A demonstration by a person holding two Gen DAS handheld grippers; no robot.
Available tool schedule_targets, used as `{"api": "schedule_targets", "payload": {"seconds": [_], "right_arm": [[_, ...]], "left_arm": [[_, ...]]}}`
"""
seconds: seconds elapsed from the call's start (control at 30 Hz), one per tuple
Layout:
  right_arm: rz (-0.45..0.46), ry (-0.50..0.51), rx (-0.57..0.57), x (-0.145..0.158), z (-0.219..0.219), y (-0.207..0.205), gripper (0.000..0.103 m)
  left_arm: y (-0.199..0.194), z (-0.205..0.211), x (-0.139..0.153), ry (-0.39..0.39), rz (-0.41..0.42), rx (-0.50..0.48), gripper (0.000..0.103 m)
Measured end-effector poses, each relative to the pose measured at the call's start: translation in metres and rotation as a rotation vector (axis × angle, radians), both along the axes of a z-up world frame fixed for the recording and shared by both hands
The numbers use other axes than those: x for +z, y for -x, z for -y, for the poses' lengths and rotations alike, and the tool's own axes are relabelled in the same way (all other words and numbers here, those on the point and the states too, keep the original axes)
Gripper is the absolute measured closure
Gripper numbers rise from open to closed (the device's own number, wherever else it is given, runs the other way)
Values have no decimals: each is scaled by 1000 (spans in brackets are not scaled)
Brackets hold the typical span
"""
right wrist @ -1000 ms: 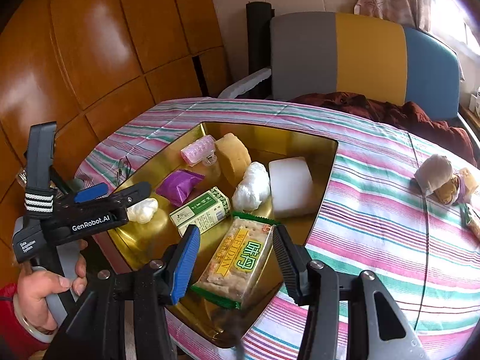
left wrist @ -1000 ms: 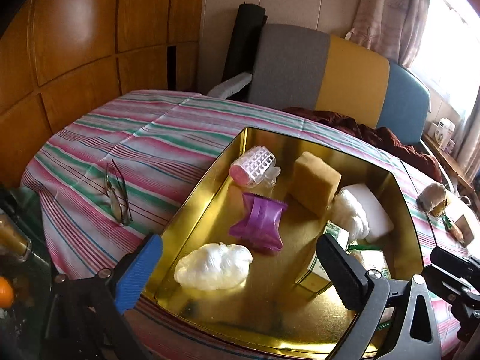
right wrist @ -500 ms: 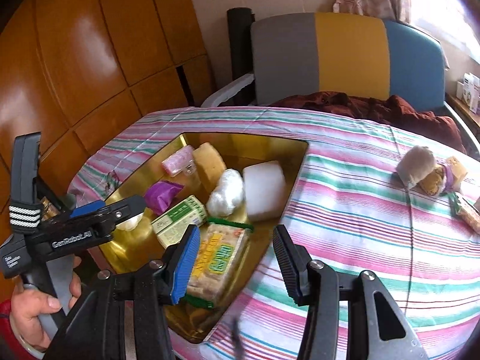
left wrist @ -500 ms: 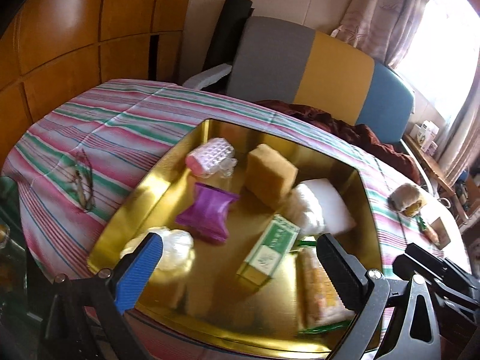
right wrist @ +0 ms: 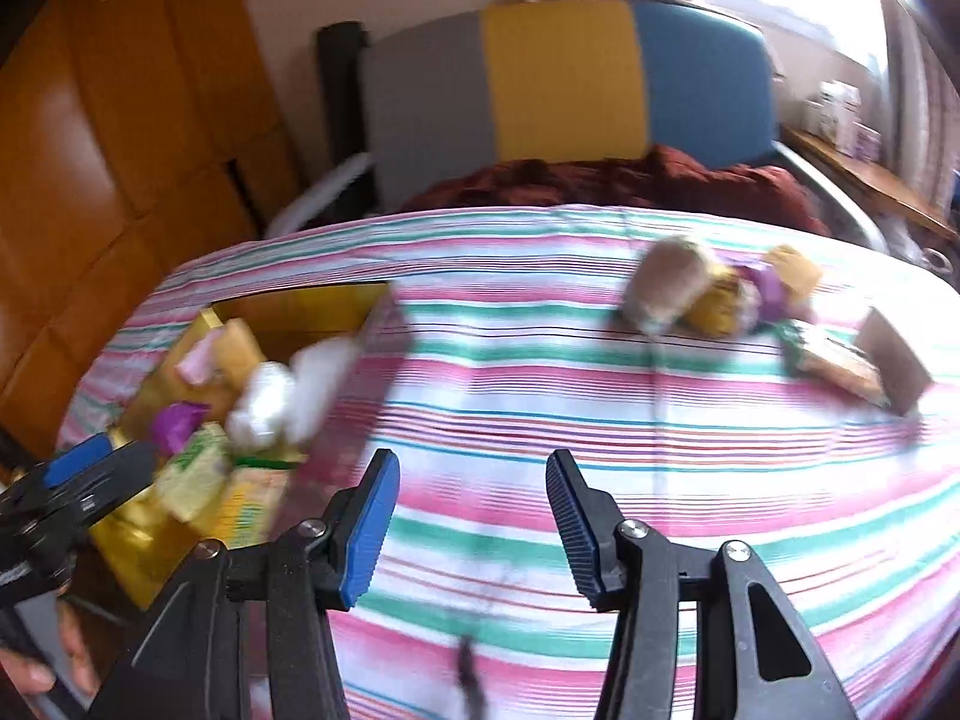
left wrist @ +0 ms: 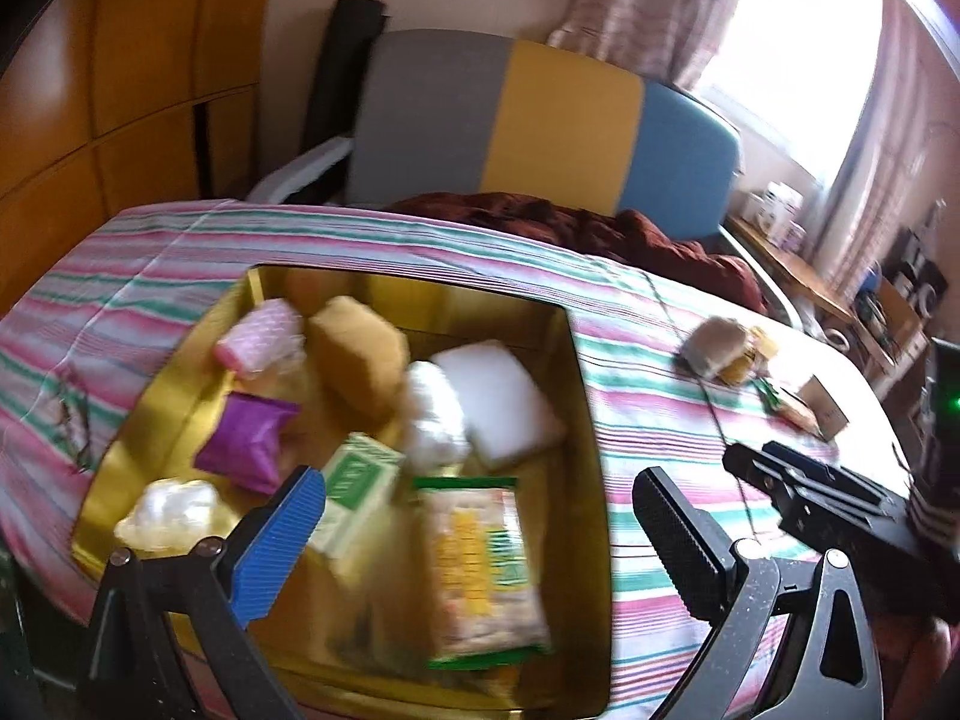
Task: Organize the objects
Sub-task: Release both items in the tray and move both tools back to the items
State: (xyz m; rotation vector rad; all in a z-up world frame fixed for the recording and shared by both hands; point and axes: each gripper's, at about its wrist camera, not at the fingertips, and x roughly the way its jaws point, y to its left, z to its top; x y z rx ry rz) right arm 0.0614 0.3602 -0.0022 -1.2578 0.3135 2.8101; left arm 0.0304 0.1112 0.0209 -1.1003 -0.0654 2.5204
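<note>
Left wrist | gold tray: eight items | left claw, right claw: spread, empty

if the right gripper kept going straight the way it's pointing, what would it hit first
Probably the bare striped tablecloth. The right gripper is open and empty, tilted down at open cloth, with the gold tray off to its left and the loose snack pile farther off, up and to its right. Blur makes depth uncertain.

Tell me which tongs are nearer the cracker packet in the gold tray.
Left. The left tongs hang open right over the cracker packet in the gold tray. The right tongs, also open and empty, sit over bare striped cloth beside the tray.
</note>
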Motion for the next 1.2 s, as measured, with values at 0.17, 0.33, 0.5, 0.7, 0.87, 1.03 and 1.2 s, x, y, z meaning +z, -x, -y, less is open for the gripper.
{"api": "schedule_targets", "payload": {"seconds": [0.17,0.33,0.5,0.7,0.87,1.03,1.2], "right_arm": [[25,-6,-65,-5,-36,-2,50],[66,-57,-77,-13,-75,3,33],[120,-83,-105,-15,-134,25,33],[148,-64,-159,-13,-215,67,33],[204,-47,-134,-33,-260,98,33],[243,-37,-95,-52,-277,100,31],[305,48,29,-55,-260,84,31]], "left_arm": [[-7,-34,1,20,8,-70,0],[-16,-65,-2,40,25,-133,0],[-24,-89,-9,64,47,-187,0],[-35,-108,-19,81,79,-235,0],[-40,-115,-26,106,100,-258,0],[-37,-120,-29,107,112,-264,0],[-34,-131,-29,105,116,-286,0]]}}
